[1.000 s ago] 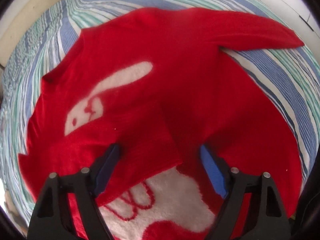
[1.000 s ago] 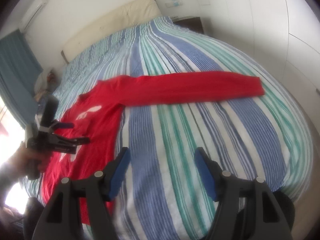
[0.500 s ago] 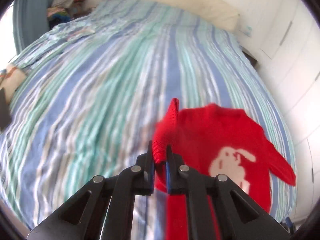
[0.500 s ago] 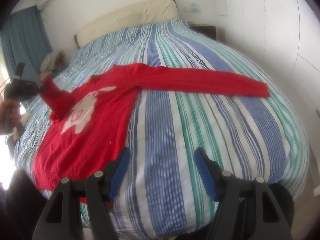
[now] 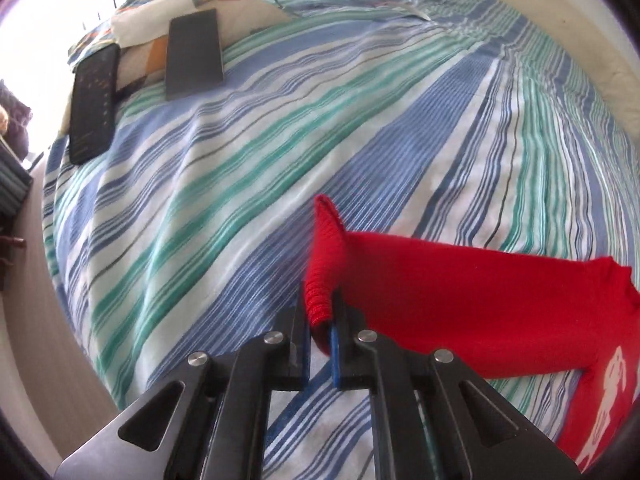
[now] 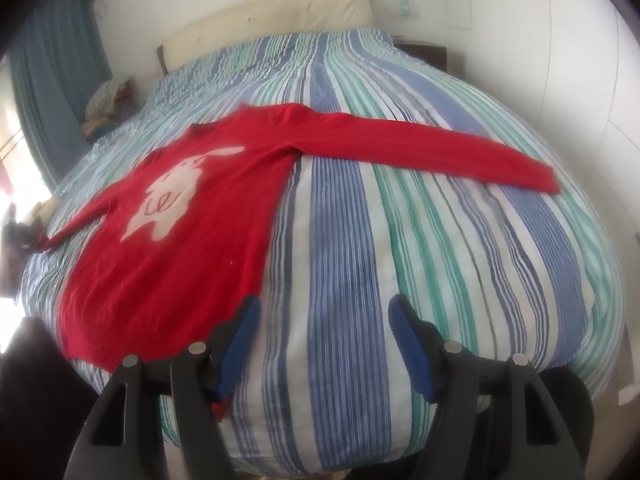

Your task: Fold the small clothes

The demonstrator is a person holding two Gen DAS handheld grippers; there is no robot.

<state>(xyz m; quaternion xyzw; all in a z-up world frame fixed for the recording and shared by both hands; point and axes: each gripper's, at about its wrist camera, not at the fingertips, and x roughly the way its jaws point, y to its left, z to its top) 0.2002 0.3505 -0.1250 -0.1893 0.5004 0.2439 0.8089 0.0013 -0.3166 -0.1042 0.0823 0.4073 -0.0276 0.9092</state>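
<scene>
A red knit sweater (image 6: 192, 232) with a white rabbit motif lies face up on the striped bedspread (image 6: 400, 240). Its right sleeve (image 6: 440, 152) stretches flat toward the bed's right side. My left gripper (image 5: 320, 320) is shut on the ribbed cuff of the other sleeve (image 5: 460, 308) and holds it stretched out to the left, away from the sweater's body. My right gripper (image 6: 324, 340) is open and empty, low over the bed's near edge, just right of the sweater's hem.
Two dark flat devices (image 5: 194, 52) lie on a patterned cloth at the bed's far left corner in the left wrist view. A cream headboard (image 6: 280, 16), blue curtain (image 6: 52, 80) and white wardrobe doors (image 6: 580, 80) surround the bed.
My left gripper closed on the sleeve cuff that lay across the sweater's front and pulled it outward to the left, unfolding the sleeve. My right gripper stayed open, shifting slightly.
</scene>
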